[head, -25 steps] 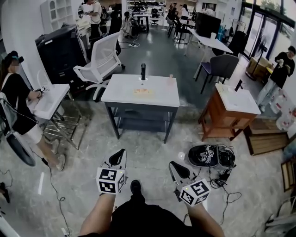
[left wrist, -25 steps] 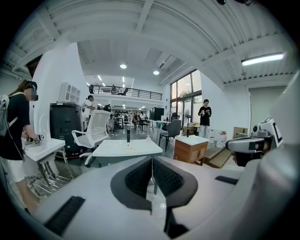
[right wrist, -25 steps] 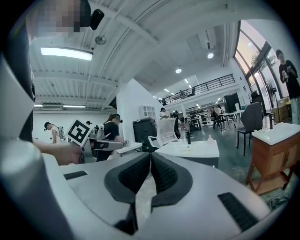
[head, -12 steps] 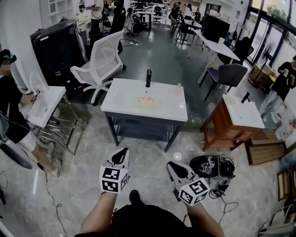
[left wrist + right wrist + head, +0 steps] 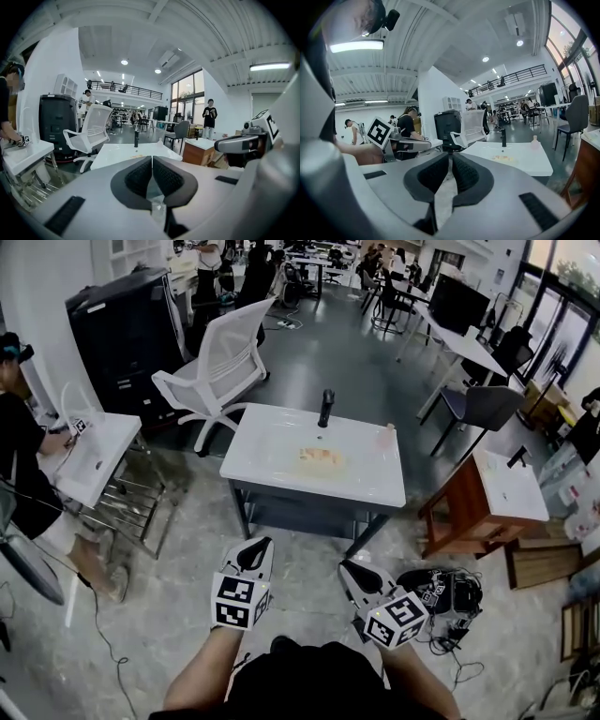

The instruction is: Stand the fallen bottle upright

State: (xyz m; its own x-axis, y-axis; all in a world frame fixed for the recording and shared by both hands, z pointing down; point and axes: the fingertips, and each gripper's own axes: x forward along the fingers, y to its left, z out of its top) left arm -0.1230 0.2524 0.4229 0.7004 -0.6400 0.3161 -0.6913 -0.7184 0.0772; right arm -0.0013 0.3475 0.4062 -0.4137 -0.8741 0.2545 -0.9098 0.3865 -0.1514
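Progress on the task is judged to be nil so far. The fallen bottle [image 5: 320,457] is taken to be the pale orange thing lying flat near the middle of the bench [image 5: 272,451], and it is untouched, though its shape cannot be made out for certain at this range. Two other items are seen upright on the same bench top, both apart from the lying one: a dark bottle [image 5: 325,409] at the far edge and a small pink bottle [image 5: 385,435] toward the far right corner. The left gripper [image 5: 255,552] and the right gripper [image 5: 360,574] are held low over the floor [image 5: 187,559], side by side in front of the person. Both are pointed toward the bench and are well short of it. In each gripper view the jaws are seen closed together with nothing between the pads, so nothing is carried by either gripper. Everything is therefore left to be done. The bench has to be reached, and one gripper has to be opened and closed round the lying bottle. That bottle then has to be tipped onto its base and released standing.
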